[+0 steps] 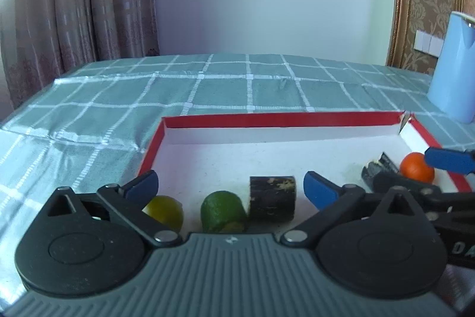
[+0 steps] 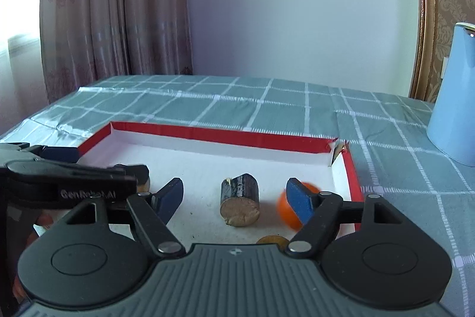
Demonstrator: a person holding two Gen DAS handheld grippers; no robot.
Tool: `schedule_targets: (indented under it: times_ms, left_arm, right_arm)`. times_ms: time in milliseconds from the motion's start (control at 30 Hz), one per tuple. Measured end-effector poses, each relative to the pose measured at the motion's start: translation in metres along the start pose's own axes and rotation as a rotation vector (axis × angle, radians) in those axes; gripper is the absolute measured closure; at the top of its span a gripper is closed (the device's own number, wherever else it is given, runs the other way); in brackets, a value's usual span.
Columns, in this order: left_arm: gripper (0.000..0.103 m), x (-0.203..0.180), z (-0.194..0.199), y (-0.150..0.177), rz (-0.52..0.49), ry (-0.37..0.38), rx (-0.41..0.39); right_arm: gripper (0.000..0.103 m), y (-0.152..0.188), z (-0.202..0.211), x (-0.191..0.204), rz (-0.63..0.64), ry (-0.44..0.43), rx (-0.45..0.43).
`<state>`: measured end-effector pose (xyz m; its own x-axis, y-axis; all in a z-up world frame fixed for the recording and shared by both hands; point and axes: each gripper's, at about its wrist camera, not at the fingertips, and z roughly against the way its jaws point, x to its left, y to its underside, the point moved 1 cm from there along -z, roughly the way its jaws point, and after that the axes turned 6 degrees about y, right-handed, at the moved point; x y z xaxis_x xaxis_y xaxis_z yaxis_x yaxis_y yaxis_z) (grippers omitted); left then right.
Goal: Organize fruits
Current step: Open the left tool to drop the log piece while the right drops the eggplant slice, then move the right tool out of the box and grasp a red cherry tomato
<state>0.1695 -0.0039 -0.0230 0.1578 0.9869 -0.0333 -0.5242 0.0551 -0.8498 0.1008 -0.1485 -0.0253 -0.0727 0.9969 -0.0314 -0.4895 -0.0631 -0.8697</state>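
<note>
Fruits lie in the red-rimmed tray (image 1: 154, 138): lime (image 1: 221, 210) and dark cane piece (image 1: 271, 199) sit between the wide-open, empty left gripper (image 1: 230, 189). Another cane stub (image 2: 240, 202) rests untouched between the parted right gripper (image 2: 234, 198), orange (image 2: 286, 213) behind its right finger.

- Table under a grey-green cloth with white grid lines (image 1: 246, 85)
- Shallow red-rimmed, white-floored cardboard box lid (image 1: 282, 121) lying on it
- Light-blue jug (image 1: 454, 73) standing near the lid's far right corner
</note>
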Motion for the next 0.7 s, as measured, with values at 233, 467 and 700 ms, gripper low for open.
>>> schedule_targets:
  times_ms: [233,467,700]
  left_arm:
    - [0.0,0.009,0.006,0.0,0.047,-0.004,-0.006]
    - [0.0,0.01,0.019,0.002,0.047,-0.021,-0.05]
    - [0.0,0.013,0.034,0.007,0.053,-0.035,-0.073]
  right_arm:
    - [0.022,0.006,0.013,0.004,0.028,0.024,-0.032]
    - [0.022,0.008,0.019,-0.006,-0.029,0.035,-0.046]
    - [0.022,0.014,0.032,-0.006,-0.029,0.068,-0.066]
